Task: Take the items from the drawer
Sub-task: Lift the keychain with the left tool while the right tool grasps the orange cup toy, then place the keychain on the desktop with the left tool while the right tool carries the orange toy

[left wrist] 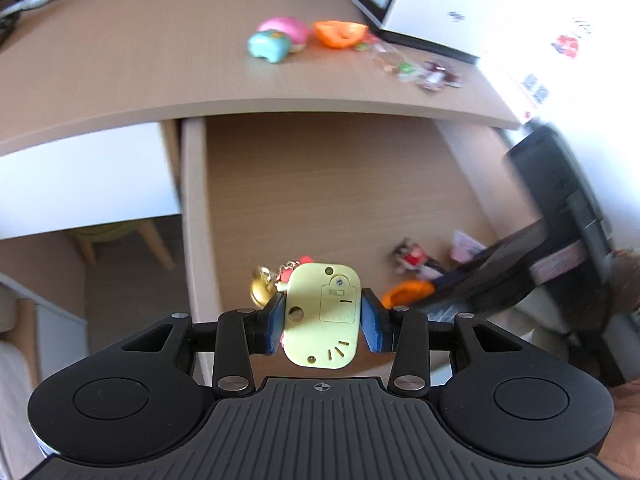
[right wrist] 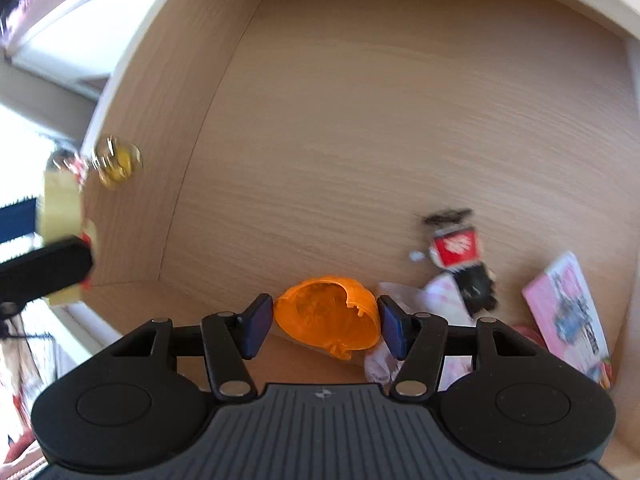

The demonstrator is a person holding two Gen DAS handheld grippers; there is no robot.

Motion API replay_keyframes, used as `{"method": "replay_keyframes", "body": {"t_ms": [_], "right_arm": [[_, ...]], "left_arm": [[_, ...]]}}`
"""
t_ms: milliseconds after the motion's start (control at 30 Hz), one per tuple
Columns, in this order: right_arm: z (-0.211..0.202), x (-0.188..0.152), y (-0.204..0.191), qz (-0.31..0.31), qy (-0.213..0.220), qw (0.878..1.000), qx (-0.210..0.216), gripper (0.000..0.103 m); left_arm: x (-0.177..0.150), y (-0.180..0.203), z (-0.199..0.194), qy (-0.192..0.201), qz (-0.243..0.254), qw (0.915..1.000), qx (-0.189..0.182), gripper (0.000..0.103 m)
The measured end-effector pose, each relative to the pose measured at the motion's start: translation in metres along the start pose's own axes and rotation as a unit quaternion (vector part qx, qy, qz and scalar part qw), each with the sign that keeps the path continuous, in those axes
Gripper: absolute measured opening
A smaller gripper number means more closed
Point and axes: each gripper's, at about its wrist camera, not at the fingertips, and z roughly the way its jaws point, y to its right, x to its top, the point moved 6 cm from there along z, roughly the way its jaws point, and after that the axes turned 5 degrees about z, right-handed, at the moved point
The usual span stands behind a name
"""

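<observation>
My left gripper is shut on a pale yellow-green plastic toy, seen from its back with the battery cover. A gold bell and a red charm hang from the toy's top. It is held above the open wooden drawer, near the drawer's left wall. Inside the drawer, my right gripper is shut on an orange half shell, one blue pad on each side. The left gripper's finger, the toy and the bell show blurred at the left of the right wrist view.
A red-and-black figure, a pink-white packet and a pink booklet lie at the drawer's right. On the desk top sit a pink-and-teal toy, another orange half shell and small packets.
</observation>
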Motion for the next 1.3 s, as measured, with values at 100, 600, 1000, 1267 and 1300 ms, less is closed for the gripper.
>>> {"method": "replay_keyframes", "body": {"t_ms": [100, 600, 1000, 1267, 1300], "right_arm": [[-0.045, -0.001, 0.016, 0.030, 0.065, 0.997, 0.019, 0.057], [-0.235, 0.051, 0.117, 0.142, 0.359, 0.922, -0.010, 0.057], [-0.217, 0.079, 0.141, 0.144, 0.344, 0.927, -0.036, 0.057], [-0.203, 0.084, 0.152, 0.147, 0.325, 0.933, -0.041, 0.057], [-0.202, 0.085, 0.152, 0.145, 0.323, 0.934, -0.042, 0.057]], "left_arm": [[0.005, 0.009, -0.005, 0.013, 0.008, 0.9997, -0.022, 0.043], [0.157, 0.009, -0.046, 0.186, -0.039, 0.9790, -0.073, 0.043], [0.201, 0.005, 0.034, 0.152, -0.005, 0.9882, -0.020, 0.043], [0.185, -0.004, 0.098, 0.110, 0.026, 0.9926, 0.045, 0.043], [0.186, -0.005, 0.100, 0.112, 0.026, 0.9922, 0.048, 0.043]]}}
